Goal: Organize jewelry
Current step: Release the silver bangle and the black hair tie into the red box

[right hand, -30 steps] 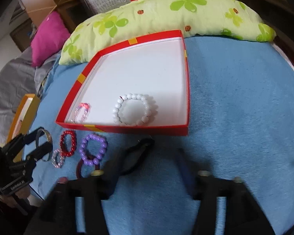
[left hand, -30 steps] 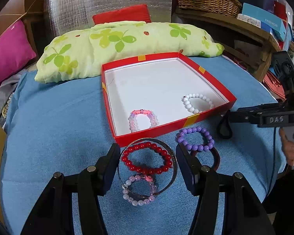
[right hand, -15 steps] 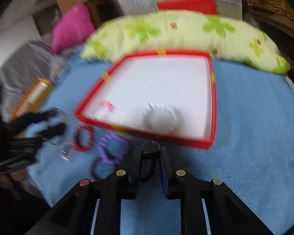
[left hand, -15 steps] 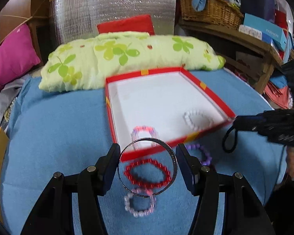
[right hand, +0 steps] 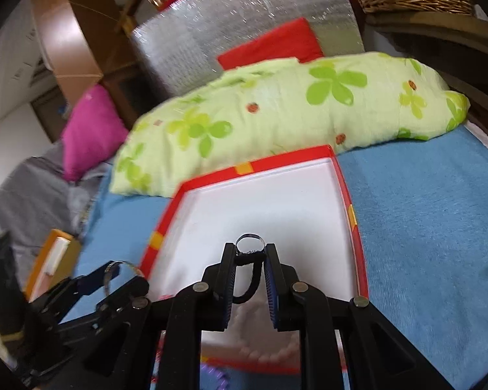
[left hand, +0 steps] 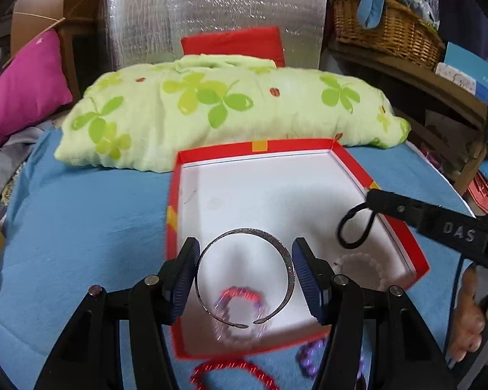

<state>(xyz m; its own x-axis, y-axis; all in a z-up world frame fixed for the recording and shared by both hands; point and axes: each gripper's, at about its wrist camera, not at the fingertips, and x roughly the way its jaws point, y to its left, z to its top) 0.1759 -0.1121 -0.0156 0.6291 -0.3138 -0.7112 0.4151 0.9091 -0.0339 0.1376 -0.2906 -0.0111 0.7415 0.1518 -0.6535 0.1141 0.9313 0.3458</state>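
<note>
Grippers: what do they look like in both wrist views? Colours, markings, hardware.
Both are black plastic linkages with silver round pins at the joints. The left gripper and the right gripper carry dark blue ribbed pads. The right one's side shows raised "DAS" lettering. No sleeves visible.

A green clover-print pillow (left hand: pixel 231 110) lies on a blue blanket (left hand: pixel 81 214) before a silver foil panel (left hand: pixel 211 9), a wicker basket (left hand: pixel 387 32) shelved alongside
</note>
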